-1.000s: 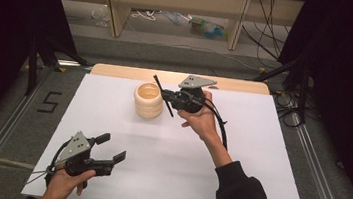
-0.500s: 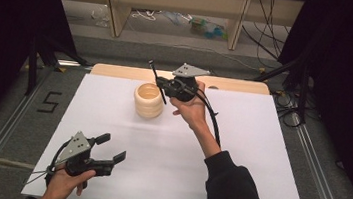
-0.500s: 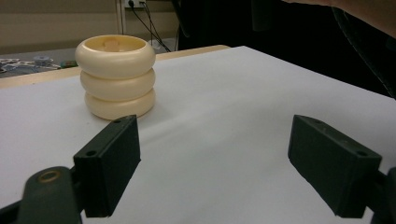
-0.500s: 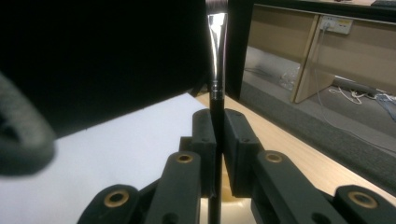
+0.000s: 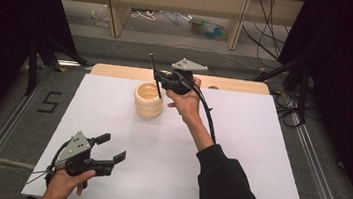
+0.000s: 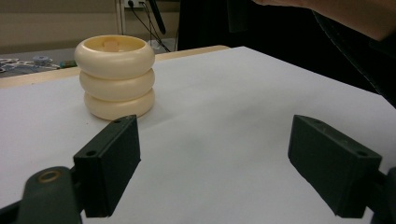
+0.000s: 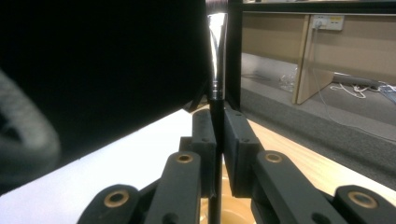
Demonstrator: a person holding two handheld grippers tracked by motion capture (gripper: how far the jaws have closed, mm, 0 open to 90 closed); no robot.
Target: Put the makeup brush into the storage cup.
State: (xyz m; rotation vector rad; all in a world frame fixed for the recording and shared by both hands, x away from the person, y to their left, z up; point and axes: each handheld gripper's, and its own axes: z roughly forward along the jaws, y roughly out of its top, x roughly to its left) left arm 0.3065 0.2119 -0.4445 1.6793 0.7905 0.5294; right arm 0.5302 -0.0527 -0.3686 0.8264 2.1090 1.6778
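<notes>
The right hand-held gripper (image 5: 162,80), clamped on a thin brush (image 5: 155,76) above the ringed holder (image 5: 148,100), may miss the opening if tilted; the left hand-held gripper (image 5: 108,151) stands apart.

both grippers are black; the left gripper (image 5: 108,150) and the right gripper (image 5: 158,83) each carry a grey three-cornered plate on top and trail a black cable; brass-coloured pivot pins mark the jaw linkages; the right forearm wears a dark sleeve (image 5: 227,186).
</notes>
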